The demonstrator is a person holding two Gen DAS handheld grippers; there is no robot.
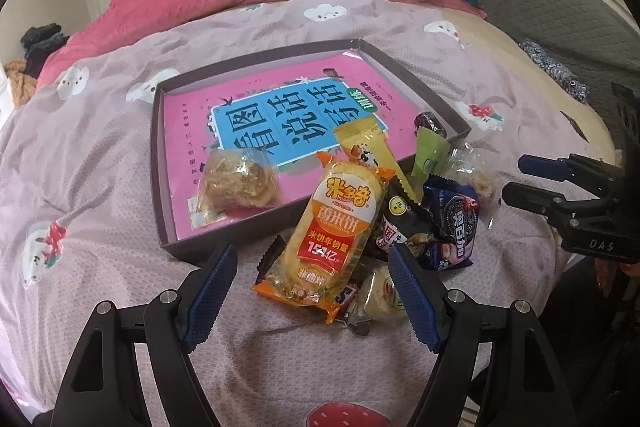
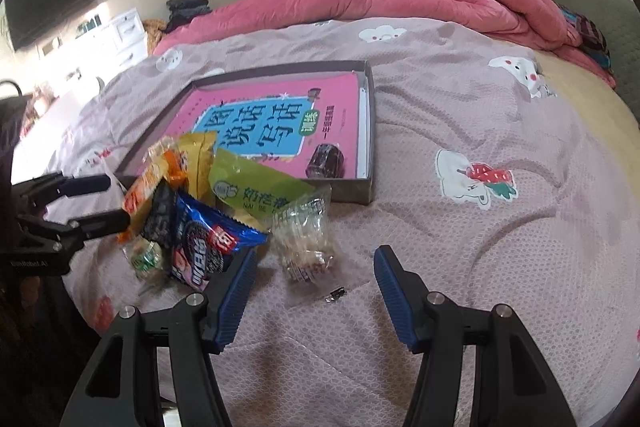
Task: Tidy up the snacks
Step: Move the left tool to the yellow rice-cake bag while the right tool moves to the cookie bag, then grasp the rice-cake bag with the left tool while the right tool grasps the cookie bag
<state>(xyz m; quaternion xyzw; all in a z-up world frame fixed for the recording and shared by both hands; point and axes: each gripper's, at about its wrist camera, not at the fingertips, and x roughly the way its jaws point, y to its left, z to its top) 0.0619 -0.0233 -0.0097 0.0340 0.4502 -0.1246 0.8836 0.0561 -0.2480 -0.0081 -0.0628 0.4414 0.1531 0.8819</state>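
Snacks (image 1: 360, 227) lie heaped on the quilt (image 1: 100, 167) against the tray (image 1: 160, 187) edge; two pieces already sit inside. I hold my left gripper (image 1: 312, 291) spread wide around the orange rice-cracker pack (image 1: 336, 227), pinching nothing; my right gripper (image 2: 316, 287) gapes empty near the clear-wrapped sweet (image 2: 304, 239). Slick overlapping wrappers may drag neighbours along when I pinch

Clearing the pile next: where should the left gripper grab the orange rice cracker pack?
Grip the orange rice cracker pack across its narrow width near the lower end, coming straight down from above. It lies flat on top of the pile, lengthwise between the open left gripper fingers, its sides uncovered.
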